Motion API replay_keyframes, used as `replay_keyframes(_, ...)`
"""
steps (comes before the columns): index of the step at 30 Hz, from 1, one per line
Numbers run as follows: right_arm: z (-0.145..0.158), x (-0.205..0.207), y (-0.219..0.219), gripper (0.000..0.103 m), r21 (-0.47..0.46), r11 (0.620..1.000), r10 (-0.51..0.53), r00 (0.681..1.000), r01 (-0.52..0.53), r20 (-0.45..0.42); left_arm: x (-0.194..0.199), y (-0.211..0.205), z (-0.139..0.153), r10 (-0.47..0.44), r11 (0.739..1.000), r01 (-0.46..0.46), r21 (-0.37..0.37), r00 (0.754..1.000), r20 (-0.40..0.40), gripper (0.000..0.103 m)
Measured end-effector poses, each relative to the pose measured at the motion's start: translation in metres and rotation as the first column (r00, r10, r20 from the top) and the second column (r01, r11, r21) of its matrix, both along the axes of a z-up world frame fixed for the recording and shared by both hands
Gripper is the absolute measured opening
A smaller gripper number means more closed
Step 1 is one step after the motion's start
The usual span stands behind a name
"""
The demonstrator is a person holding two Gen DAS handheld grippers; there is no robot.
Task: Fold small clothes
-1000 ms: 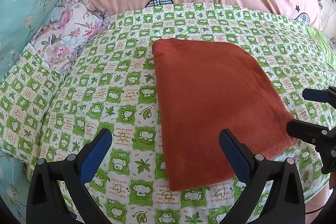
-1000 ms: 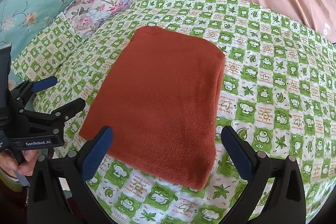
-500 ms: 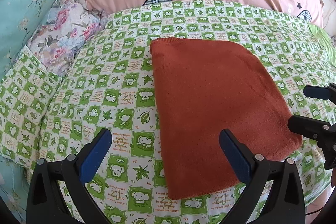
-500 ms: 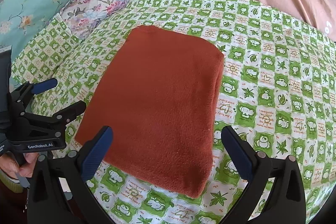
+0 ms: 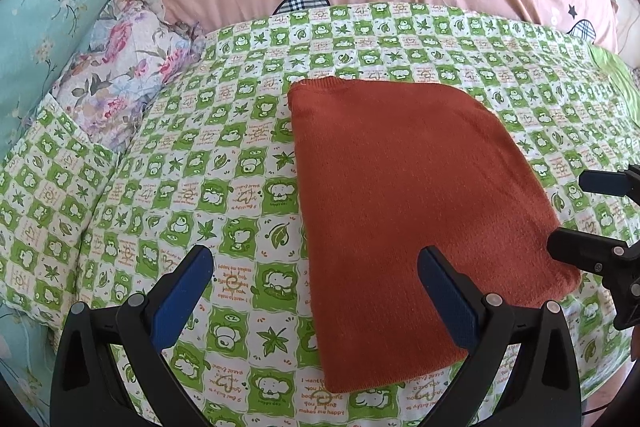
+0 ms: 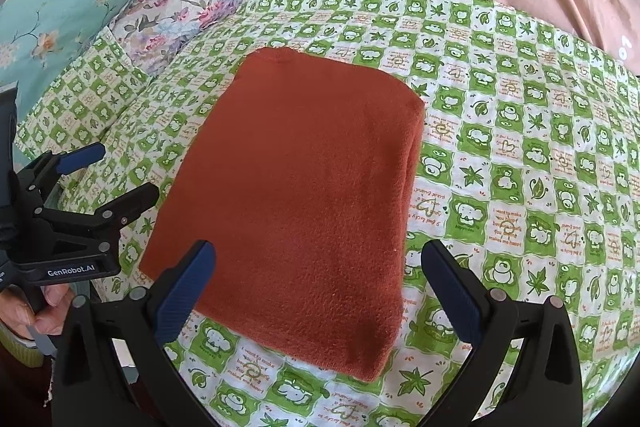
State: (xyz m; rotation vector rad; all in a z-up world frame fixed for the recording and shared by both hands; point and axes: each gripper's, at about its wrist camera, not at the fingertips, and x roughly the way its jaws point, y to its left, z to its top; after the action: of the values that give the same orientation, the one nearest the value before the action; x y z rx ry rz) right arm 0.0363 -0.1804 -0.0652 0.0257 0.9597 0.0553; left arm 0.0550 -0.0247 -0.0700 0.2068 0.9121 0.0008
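I see the rust-red folded garment (image 5: 404, 211) lying flat on the green-checked bedsheet (image 5: 192, 187), whose squares read "happy day". My left tool (image 5: 316, 281), marked "GenRobot.AI", and right tool (image 6: 318, 279) both hang spread wide, holding nothing.

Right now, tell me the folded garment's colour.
Plain rust orange folded garment, clearest in the right wrist view.

Rust-orange knit garment (image 5: 408, 211), folded into a neat flat rectangle. Lies on the green-and-white checked bedsheet (image 5: 224, 163) (layered fold edges visible along its right side).
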Motion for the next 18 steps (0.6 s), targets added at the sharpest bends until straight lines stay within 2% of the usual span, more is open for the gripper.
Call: replay_keyframes(18, -0.0043, -0.0003, -0.0018, 0.102, 0.005, 0.999, -0.036, 0.999, 0.036, 0.006, -0.0052, 0.0022, 0.0044, -0.001, 1.000, 0.001, -0.020, 1.000, 0.002, 0.102)
